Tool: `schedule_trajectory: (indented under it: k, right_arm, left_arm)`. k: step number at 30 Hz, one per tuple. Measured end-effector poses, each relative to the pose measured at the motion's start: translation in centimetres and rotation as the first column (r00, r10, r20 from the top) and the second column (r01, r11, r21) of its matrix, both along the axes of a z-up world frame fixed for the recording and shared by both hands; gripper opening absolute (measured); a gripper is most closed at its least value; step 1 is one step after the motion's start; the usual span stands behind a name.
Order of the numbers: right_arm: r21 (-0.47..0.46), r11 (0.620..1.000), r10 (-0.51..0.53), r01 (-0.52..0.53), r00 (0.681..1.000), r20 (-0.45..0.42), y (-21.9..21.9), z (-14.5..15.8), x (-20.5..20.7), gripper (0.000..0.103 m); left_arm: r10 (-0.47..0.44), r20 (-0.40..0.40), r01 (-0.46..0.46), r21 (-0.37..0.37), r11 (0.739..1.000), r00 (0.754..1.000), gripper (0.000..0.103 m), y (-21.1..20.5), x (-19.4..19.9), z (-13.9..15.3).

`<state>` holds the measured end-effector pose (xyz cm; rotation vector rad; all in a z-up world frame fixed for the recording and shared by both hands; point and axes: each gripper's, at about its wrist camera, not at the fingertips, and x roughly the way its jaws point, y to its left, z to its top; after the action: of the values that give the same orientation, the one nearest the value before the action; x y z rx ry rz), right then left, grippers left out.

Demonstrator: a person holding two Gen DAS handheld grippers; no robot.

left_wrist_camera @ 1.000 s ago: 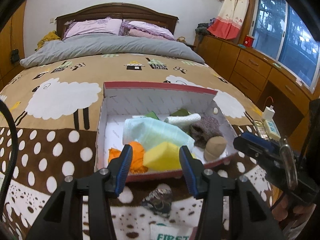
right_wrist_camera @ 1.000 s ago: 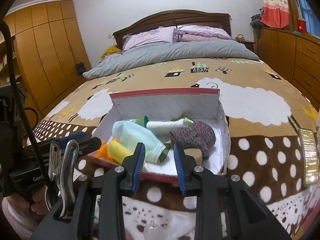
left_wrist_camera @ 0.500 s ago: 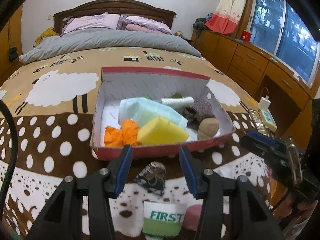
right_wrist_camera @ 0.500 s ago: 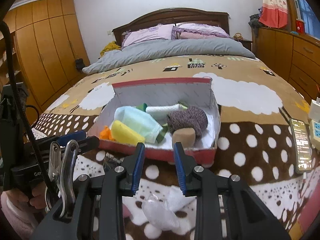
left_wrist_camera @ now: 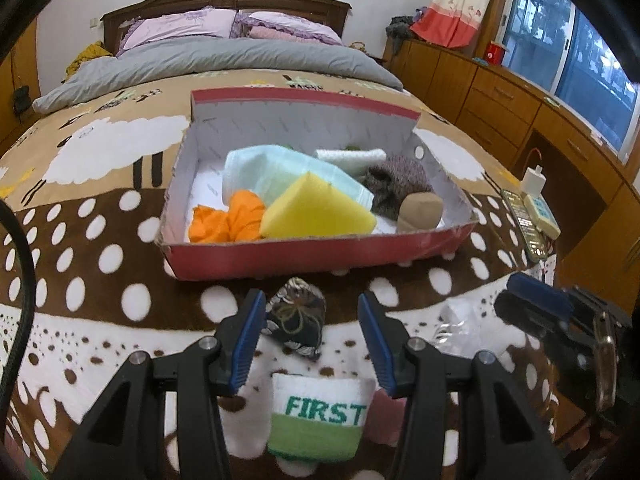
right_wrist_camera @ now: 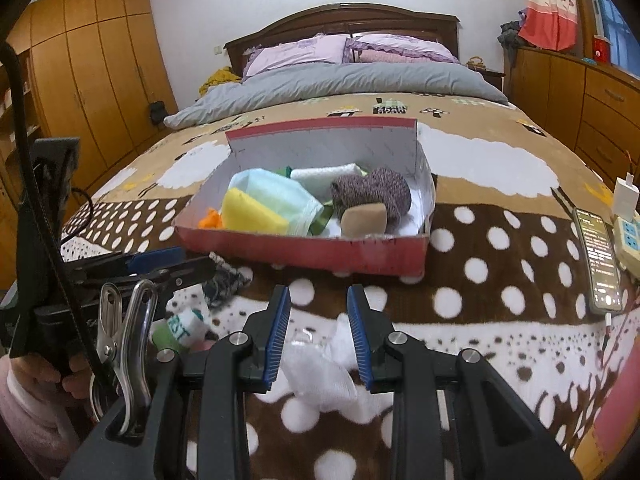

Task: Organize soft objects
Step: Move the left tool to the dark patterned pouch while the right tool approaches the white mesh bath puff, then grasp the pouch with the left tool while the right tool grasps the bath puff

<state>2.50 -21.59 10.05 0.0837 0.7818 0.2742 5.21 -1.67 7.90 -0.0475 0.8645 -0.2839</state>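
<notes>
A red cardboard box (left_wrist_camera: 320, 252) (right_wrist_camera: 304, 248) lies on the spotted blanket. It holds a yellow sponge (left_wrist_camera: 316, 210), an orange cloth (left_wrist_camera: 228, 220), a pale blue cloth (left_wrist_camera: 276, 168), a grey-purple knit piece (left_wrist_camera: 396, 184) and a tan sponge (left_wrist_camera: 422, 210). In front of the box lie a dark patterned pouch (left_wrist_camera: 296, 320), a white-and-green "FIRST" wristband (left_wrist_camera: 316, 420) and a clear plastic bag (right_wrist_camera: 316, 364). My left gripper (left_wrist_camera: 311, 300) hovers open over the pouch. My right gripper (right_wrist_camera: 318, 292) is open above the plastic bag. Neither holds anything.
A phone (right_wrist_camera: 598, 256) and a power strip (right_wrist_camera: 628, 236) lie on the blanket's right edge. A grey duvet (left_wrist_camera: 224, 64) and pillows fill the far end of the bed. Wooden drawers (left_wrist_camera: 500, 92) line the right wall, with a wardrobe (right_wrist_camera: 80, 80) to the left.
Both grippers drew back from the box and sank toward the blanket. The pouch, the wristband and the plastic bag came fully into view under them.
</notes>
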Motion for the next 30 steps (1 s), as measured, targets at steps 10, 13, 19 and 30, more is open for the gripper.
schedule_trajectory:
  k: [10, 13, 19, 30]
  right_arm:
    - [-0.017, 1.0, 0.019, -0.02, 0.999, -0.031, 0.1, -1.9, -2.0, 0.031]
    - [-0.038, 0.999, 0.021, -0.022, 0.999, -0.031, 0.2, -2.5, -2.3, 0.031]
    - [-0.043, 0.999, 0.02, -0.022, 0.999, -0.041, 0.2, -3.4, -2.4, 0.034]
    - [-0.017, 0.999, 0.033, -0.034, 0.995, -0.091, 0.3, -5.1, -1.6, 0.036]
  left_arm:
    - [0.019, -0.01, -0.019, 0.001, 1.0, 1.0, 0.051, -0.7, 0.7, -1.4]
    - [0.028, -0.01, -0.028, 0.001, 1.0, 1.0, 0.051, -0.8, 0.9, -1.6]
    - [0.048, -0.004, -0.048, 0.022, 0.999, 0.999, 0.051, -0.9, 1.4, -2.2]
    - [0.062, 0.039, -0.064, 0.073, 0.995, 0.997, 0.033, -1.3, 1.6, -2.4]
